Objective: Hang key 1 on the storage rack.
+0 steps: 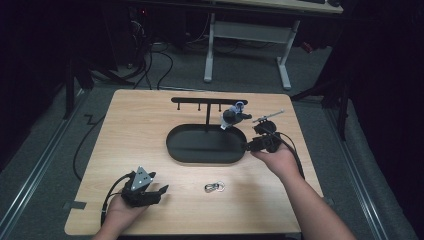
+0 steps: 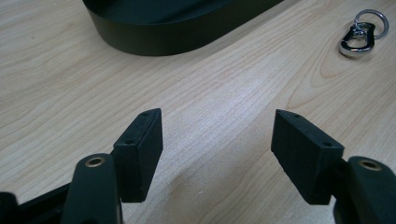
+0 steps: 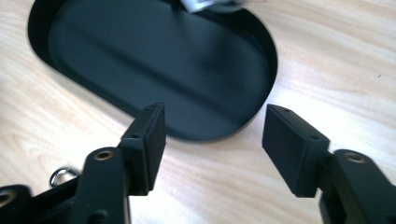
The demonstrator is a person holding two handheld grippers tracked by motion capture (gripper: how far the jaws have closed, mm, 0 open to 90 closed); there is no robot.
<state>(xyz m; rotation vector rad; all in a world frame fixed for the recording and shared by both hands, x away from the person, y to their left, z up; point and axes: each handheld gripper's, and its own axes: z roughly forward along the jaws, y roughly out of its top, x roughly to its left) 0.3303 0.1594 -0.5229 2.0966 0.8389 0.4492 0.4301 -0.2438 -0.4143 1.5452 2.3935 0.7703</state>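
A black oval tray lies mid-table, with a post and a hook bar rising from its back edge. A small dark and blue figure keychain hangs at the bar's right end. A silver carabiner keyring lies on the wood in front of the tray. My right gripper is at the tray's right end, open and empty; its own view shows the jaws over the tray's rim. My left gripper rests near the front left, open and empty, facing the tray and the keyring.
The wooden table has bare wood on its left half and along the front. Cables trail from both grippers off the table edges. A white-legged desk stands on the floor beyond the far edge.
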